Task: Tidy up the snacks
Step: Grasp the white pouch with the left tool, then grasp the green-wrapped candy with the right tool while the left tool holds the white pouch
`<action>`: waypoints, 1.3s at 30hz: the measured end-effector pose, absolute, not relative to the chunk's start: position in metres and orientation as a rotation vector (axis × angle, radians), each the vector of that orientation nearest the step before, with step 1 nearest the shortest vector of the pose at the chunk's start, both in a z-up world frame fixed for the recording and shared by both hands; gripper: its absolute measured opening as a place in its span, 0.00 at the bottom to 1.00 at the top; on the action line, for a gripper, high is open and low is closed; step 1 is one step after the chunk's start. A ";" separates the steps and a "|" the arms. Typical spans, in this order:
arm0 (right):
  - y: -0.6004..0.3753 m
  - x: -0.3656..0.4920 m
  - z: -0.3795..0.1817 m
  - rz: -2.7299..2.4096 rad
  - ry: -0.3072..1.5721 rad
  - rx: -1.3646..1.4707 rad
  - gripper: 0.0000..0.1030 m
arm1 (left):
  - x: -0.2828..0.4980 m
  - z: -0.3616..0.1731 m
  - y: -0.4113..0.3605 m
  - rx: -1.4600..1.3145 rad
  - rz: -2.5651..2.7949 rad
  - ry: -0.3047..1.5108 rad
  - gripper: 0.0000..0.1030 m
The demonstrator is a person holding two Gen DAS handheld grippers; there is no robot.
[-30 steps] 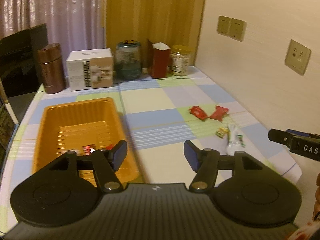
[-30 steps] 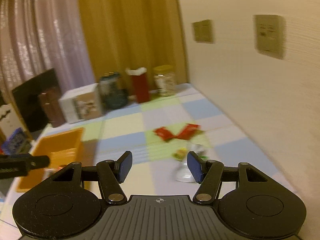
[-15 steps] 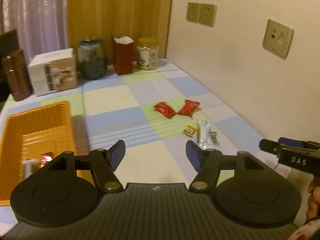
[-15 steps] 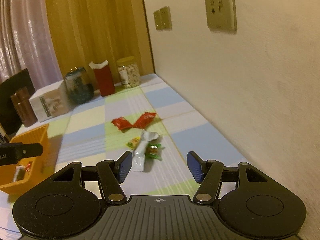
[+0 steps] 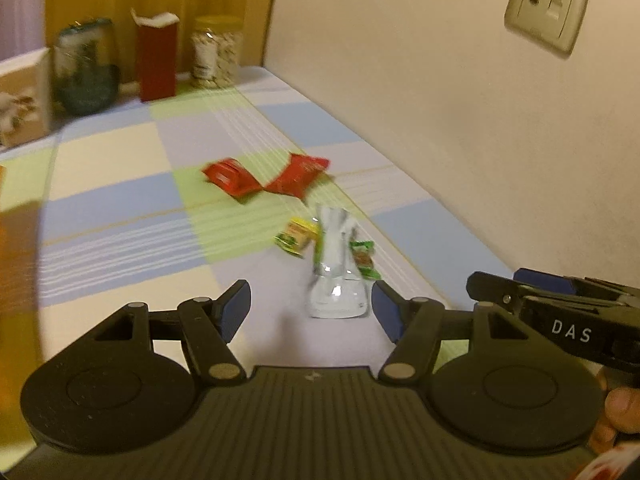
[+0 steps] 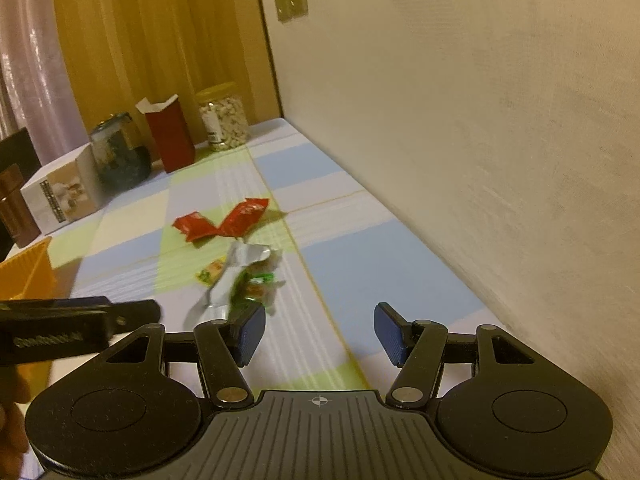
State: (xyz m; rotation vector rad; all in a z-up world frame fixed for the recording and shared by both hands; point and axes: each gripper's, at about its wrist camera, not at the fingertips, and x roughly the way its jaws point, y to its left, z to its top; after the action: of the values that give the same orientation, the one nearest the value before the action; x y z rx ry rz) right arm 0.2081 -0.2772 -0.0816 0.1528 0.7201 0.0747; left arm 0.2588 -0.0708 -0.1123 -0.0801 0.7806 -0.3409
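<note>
Loose snacks lie on the checked tablecloth near the wall. Two red packets (image 5: pixel 264 176) (image 6: pixel 222 222) lie side by side farthest away. Closer come a small yellow packet (image 5: pixel 296 236) (image 6: pixel 210 272), a silver wrapper (image 5: pixel 336 276) (image 6: pixel 228 276) and a green packet (image 5: pixel 364 258) (image 6: pixel 256 284). My left gripper (image 5: pixel 312 310) is open just short of the silver wrapper, nothing between its blue pads. My right gripper (image 6: pixel 320 332) is open too, empty, to the right of the pile, its left pad near the green packet. The orange basket (image 6: pixel 24 272) shows at the left edge.
At the back stand a nut jar (image 5: pixel 216 58), a red carton (image 5: pixel 156 60), a dark glass jar (image 5: pixel 86 72), a white box (image 6: pixel 60 196) and a brown canister (image 6: pixel 12 208). The wall (image 6: pixel 480 140) runs close along the right of the table.
Both grippers have moved forward and down toward the snack pile. The left view swung right, so the orange basket slid out of it. The pile looks larger and closer.
</note>
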 end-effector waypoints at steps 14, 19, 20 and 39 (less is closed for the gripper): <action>-0.296 0.234 -0.106 0.039 0.745 0.166 0.59 | 0.322 -0.148 -0.106 -0.081 -0.377 0.816 0.37; -0.294 0.239 -0.110 0.042 0.752 0.163 0.59 | 0.324 -0.151 -0.098 -0.067 -0.385 0.816 0.30; -0.291 0.240 -0.110 0.045 0.753 0.161 0.59 | 0.323 -0.152 -0.095 -0.061 -0.390 0.815 0.29; -0.221 0.285 -0.134 0.202 0.757 0.091 0.46 | 0.277 -0.148 -0.035 0.014 -0.318 0.795 0.28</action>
State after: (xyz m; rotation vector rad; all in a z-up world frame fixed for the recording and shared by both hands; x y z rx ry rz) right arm 0.2853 -0.2206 -0.1336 0.0915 0.7570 0.2025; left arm 0.2773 -0.0351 -0.1481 0.0138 0.7947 -0.3179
